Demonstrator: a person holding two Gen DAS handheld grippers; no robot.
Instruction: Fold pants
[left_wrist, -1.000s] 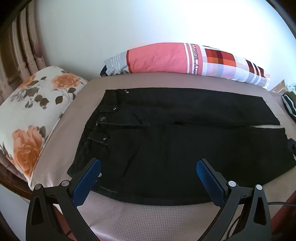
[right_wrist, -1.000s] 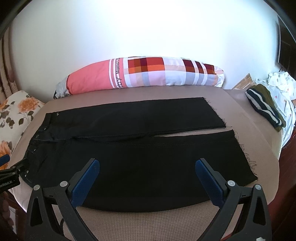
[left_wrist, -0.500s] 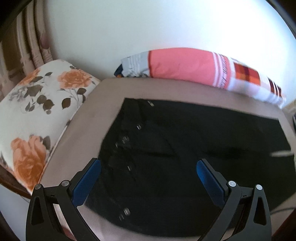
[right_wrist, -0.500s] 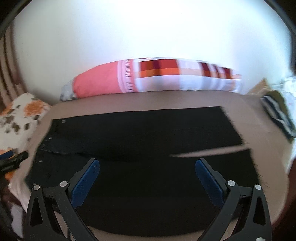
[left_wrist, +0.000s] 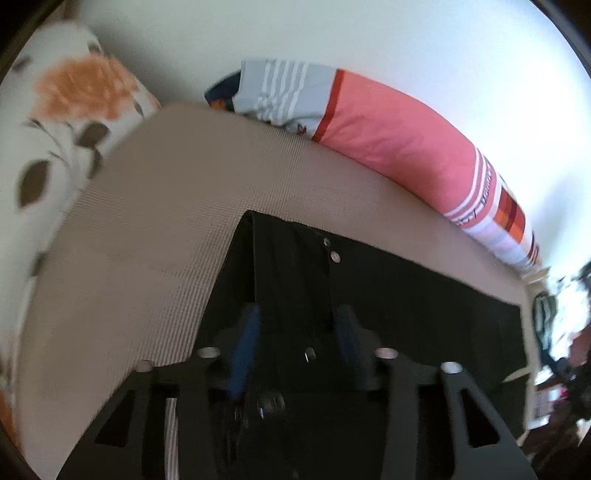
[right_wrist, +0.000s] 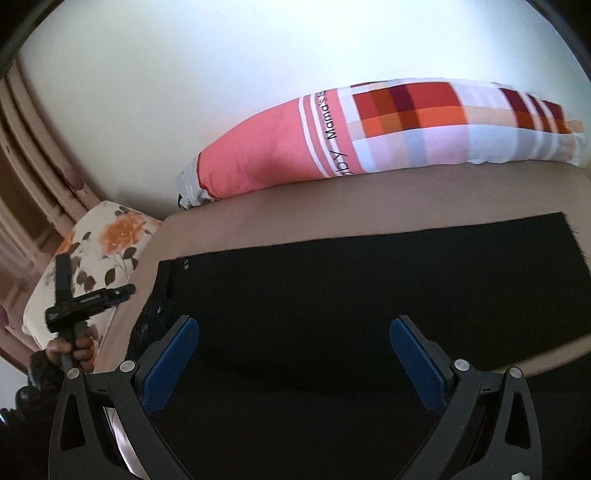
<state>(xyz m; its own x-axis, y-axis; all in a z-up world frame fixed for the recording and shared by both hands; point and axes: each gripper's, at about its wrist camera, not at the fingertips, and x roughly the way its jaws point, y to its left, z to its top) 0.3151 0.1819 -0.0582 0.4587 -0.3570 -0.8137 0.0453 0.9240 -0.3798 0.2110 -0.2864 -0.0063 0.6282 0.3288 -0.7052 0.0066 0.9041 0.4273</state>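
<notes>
Black pants (right_wrist: 369, 302) lie flat on the tan bed (left_wrist: 155, 229), waistband toward the floral pillow (right_wrist: 110, 243), legs running along the long pink pillow (right_wrist: 280, 147). Left gripper (left_wrist: 295, 332) sits over the waistband; its jaws have just been closing and are narrowed around dark fabric, but blur hides whether the pads press it. Right gripper (right_wrist: 295, 354) is released, jaws spread wide above the near leg.
</notes>
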